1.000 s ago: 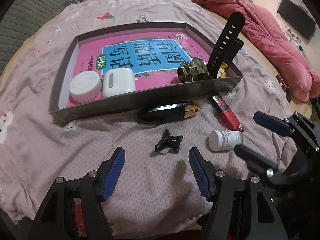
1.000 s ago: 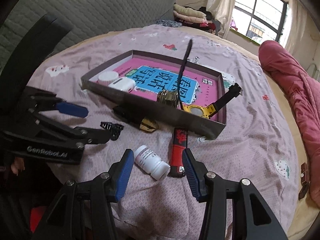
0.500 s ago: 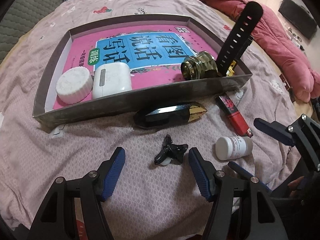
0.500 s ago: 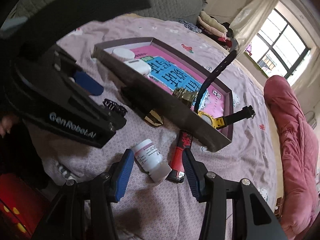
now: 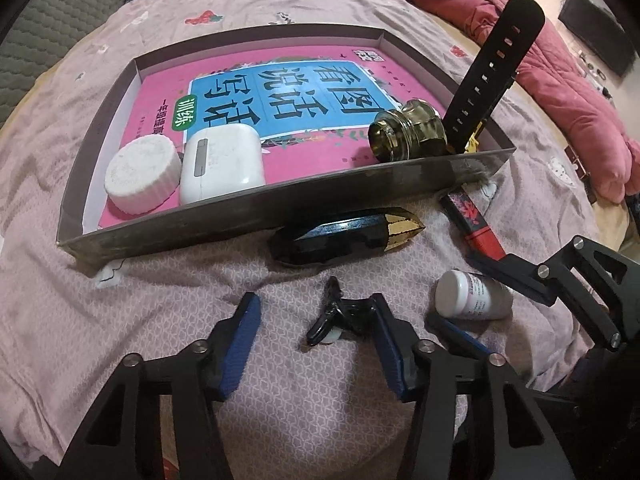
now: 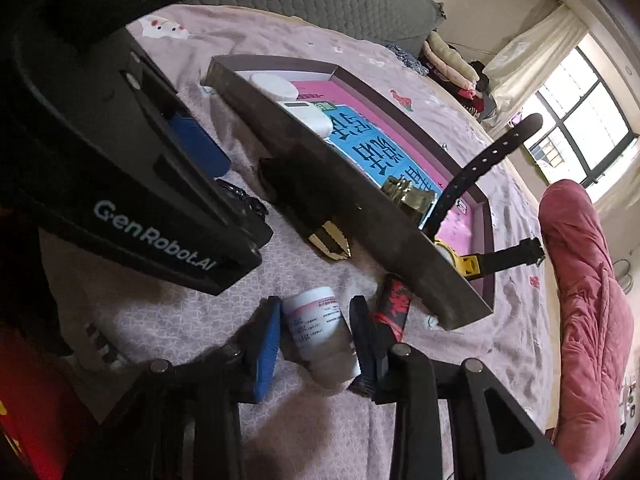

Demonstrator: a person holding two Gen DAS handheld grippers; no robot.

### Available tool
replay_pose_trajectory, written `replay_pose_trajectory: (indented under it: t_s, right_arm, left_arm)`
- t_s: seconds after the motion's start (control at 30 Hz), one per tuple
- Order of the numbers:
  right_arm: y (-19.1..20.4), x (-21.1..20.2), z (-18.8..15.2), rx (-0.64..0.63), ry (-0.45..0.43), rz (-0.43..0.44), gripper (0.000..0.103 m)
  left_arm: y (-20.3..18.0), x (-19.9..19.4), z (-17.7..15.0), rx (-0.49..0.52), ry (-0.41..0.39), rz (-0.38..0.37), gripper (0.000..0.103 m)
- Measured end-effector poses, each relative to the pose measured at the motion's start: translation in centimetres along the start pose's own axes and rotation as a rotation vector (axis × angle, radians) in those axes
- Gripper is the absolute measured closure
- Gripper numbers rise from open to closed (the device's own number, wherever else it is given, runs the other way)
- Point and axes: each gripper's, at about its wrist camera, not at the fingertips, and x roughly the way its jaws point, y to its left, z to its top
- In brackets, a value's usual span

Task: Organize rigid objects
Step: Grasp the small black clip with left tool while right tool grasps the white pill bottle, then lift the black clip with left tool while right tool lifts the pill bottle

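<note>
A black hair clip lies on the pink bedsheet between the fingers of my left gripper. Its jaws are closing; the right pad is at the clip, the left pad stands apart from it. My right gripper is closing on a white pill bottle, and both pads touch its sides. A black-and-gold faceted case and a red tube lie against the front wall of the grey box tray. Inside it are a white lid, a white earbud case, a brass-coloured cap and a watch strap.
A pink book lines the tray floor. A pink quilt is bunched at the bed's right side. A grey padded headboard stands at the far left. A window is behind the bed.
Both grippers came down toward the sheet. The left jaws narrowed around the hair clip. The right gripper rolled and its jaws closed onto the white bottle.
</note>
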Motion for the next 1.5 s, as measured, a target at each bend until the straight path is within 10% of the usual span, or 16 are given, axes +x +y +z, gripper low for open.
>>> replay_pose_trajectory:
  t_s: [0.33,0.93,1.5]
  right_arm:
    - [-2.7,-0.2,-0.1,0.167,-0.027,0.101,0.071]
    - [-8.2,-2.0,-1.5,0.544,-0.134,0.318,0.076]
    - [-9.7,-6.5,0.7,0.615,-0.340,0.296,0.076]
  left_arm:
    - [-0.7,0.1,0.2,0.002,0.002,-0.030,0.074]
    - [1.7,-3.8,-0.1,-0.081,-0.086,-0.067,0.074]
    - [2.7,-9.4,1.2,-0.090,-0.242,-0.004,0.074]
